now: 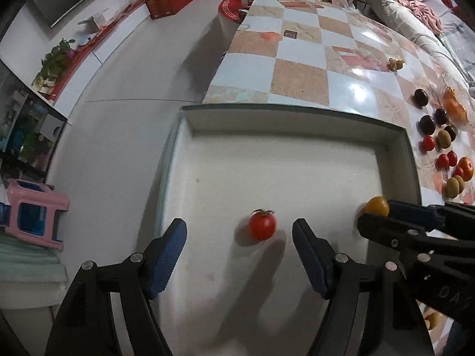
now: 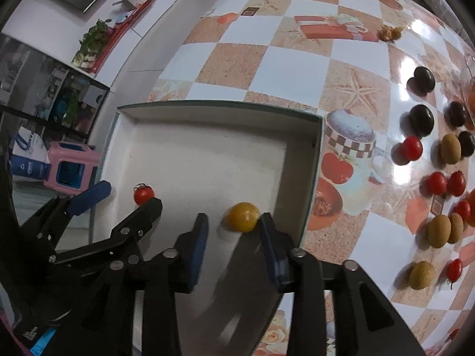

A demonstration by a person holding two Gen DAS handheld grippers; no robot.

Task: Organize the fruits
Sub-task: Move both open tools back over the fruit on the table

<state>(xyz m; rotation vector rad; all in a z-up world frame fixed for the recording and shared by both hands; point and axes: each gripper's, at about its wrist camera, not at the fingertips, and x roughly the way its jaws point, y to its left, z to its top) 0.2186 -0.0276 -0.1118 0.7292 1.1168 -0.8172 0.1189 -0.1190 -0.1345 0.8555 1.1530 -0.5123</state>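
Between the spread jaws of the left gripper (image 1: 239, 234) a red cherry tomato (image 1: 261, 225) lies free on the floor of the white box (image 1: 297, 124), touching neither pad. Just ahead of the right gripper (image 2: 234, 222) sits a yellow tomato (image 2: 242, 216), also on the box floor; its jaws stand apart, the right pad close against the fruit, though whether it touches I cannot tell. Neither gripper holds anything.

So two fruits appear delivered and the job looks barely begun: well off to the right of both jaws, the loose fruits (image 2: 439, 178) are scattered on the checked tablecloth (image 2: 267, 59), outside the box: red tomatoes, dark round ones, brownish-green ones.

Both grippers point steeply down into the box, side by side.
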